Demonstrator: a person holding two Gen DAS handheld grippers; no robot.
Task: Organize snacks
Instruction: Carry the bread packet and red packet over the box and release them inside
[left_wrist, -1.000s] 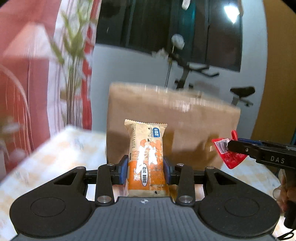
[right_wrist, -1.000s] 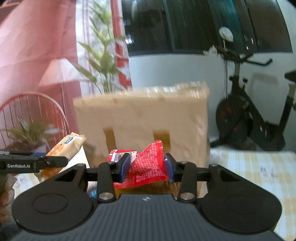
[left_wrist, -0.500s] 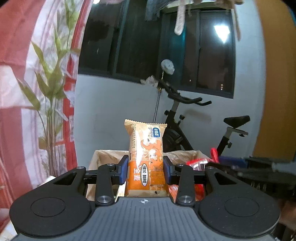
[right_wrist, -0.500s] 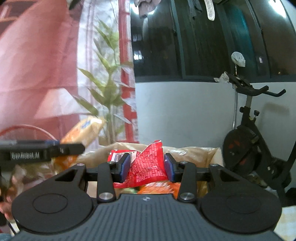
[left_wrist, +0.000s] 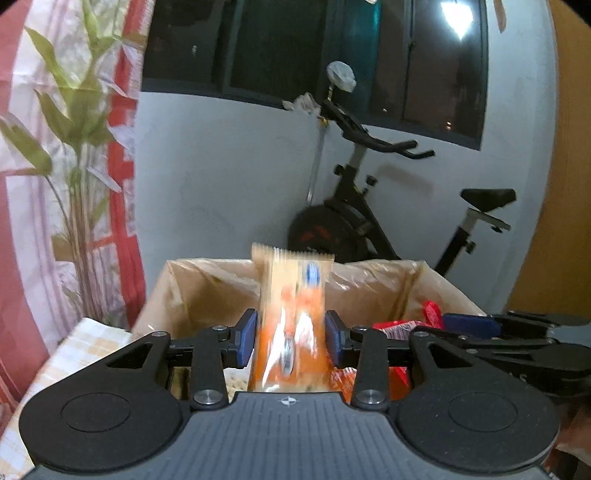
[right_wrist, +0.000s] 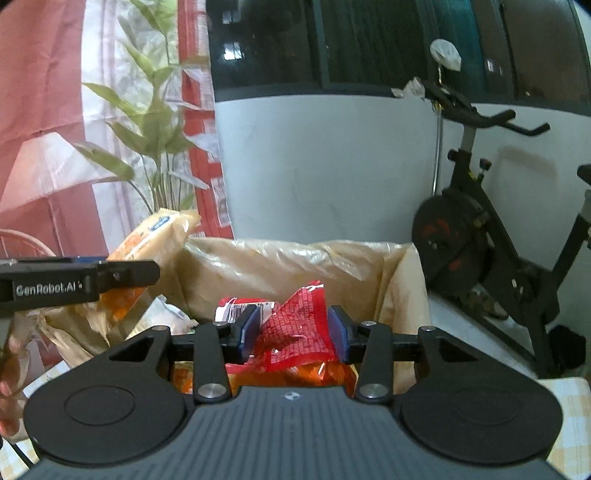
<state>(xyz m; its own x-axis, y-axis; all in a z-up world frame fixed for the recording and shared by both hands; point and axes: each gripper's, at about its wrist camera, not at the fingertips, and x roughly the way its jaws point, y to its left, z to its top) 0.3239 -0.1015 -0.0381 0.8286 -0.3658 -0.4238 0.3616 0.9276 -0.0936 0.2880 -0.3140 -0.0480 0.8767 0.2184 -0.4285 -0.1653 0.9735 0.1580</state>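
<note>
Two packets, one per gripper. My left gripper (left_wrist: 290, 341) was opening, orange packet (left_wrist: 291, 321) blurred between pads, above lined cardboard box (left_wrist: 192, 291). My right gripper (right_wrist: 293, 334) was opening too, red packet (right_wrist: 295, 325) between pads over same box. Box rim all around; room inside toward far wall.

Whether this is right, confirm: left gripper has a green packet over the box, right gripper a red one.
Wrong colour: the left wrist view shows an orange packet between the left gripper's opening jaws, over the box. The right gripper, also opening, has the red packet.
</note>
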